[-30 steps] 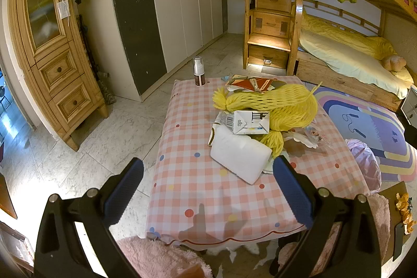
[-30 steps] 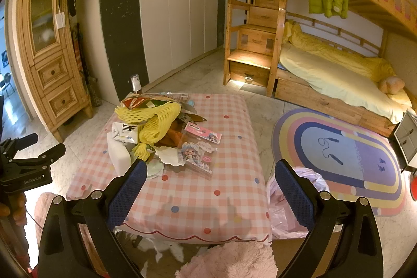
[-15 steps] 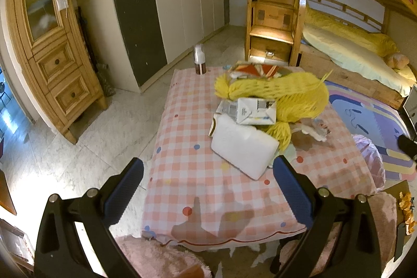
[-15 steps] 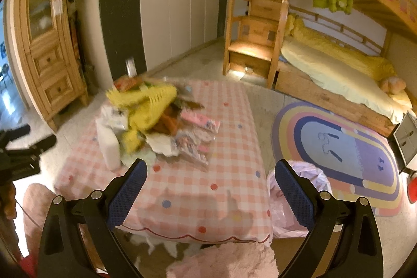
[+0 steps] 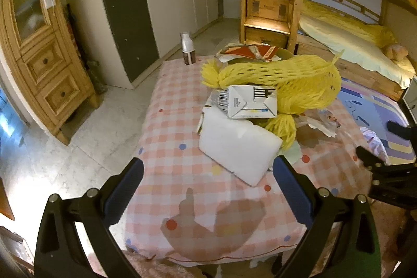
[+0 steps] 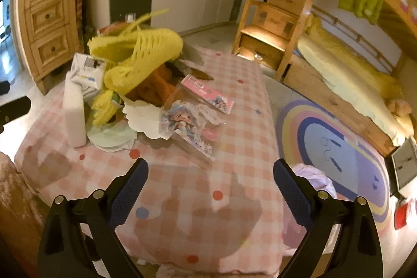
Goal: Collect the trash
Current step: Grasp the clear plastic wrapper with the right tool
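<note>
A trash pile sits on the pink checked table [image 5: 182, 168]: a white foam block [image 5: 238, 146], a crushed carton [image 5: 250, 102], yellow foam netting [image 5: 286, 80], and a snack wrapper [image 5: 250, 51]. My left gripper [image 5: 207, 189] is open and empty, above the table just short of the foam block. In the right wrist view the table [image 6: 234, 173] shows the netting [image 6: 140, 54], foam block [image 6: 75, 113], a clear doll package [image 6: 185, 127] and a pink package [image 6: 211, 95]. My right gripper [image 6: 209, 189] is open and empty, short of the doll package.
A small bottle [image 5: 188, 48] stands at the table's far left corner. A pink plastic bag [image 6: 312, 181] lies on the floor right of the table, by a rainbow rug [image 6: 338, 155]. A wooden cabinet [image 5: 44, 56], wardrobe and bunk bed [image 6: 338, 56] surround the table.
Both grippers have moved forward and lower toward the table, so the trash pile looms larger. The right gripper's frame has come into the left wrist view at the right edge. Both stay open.
</note>
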